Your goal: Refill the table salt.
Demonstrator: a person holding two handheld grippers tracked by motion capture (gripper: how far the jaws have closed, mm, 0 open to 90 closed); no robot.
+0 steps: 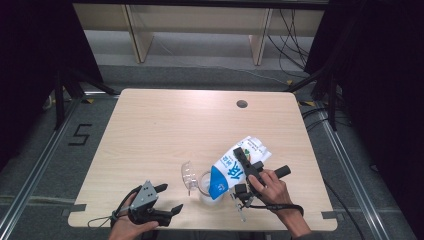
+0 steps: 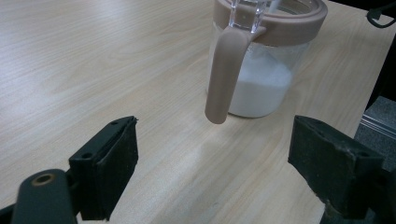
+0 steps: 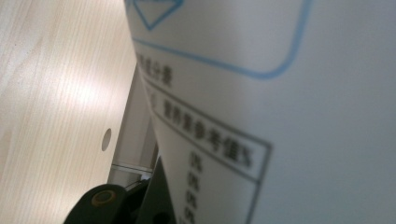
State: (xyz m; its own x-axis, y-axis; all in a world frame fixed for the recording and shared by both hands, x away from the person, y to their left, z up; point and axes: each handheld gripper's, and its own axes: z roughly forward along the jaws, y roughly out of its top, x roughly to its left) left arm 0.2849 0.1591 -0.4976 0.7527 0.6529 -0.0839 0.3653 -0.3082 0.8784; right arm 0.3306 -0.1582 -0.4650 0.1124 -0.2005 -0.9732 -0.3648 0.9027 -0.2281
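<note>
A white and blue carton (image 1: 234,169) is tilted with its blue top end down over a clear jar (image 1: 205,186) near the table's front edge. My right gripper (image 1: 240,170) is shut on the carton's sides. In the right gripper view the carton's printed white side (image 3: 280,116) sits close up, with one black finger (image 3: 156,201) against it. The jar (image 2: 261,70) has a beige rim and a beige handle (image 2: 224,74), and holds white contents. Its clear lid (image 1: 188,175) stands flipped open to the left. My left gripper (image 1: 169,198) rests open at the front left, its jaws (image 2: 219,172) wide apart a little short of the jar.
The light wooden table (image 1: 165,130) has a round cable hole (image 1: 242,104) at the back right. A cable trails from each gripper along the front edge. Dark curtains and metal floor rails flank the table.
</note>
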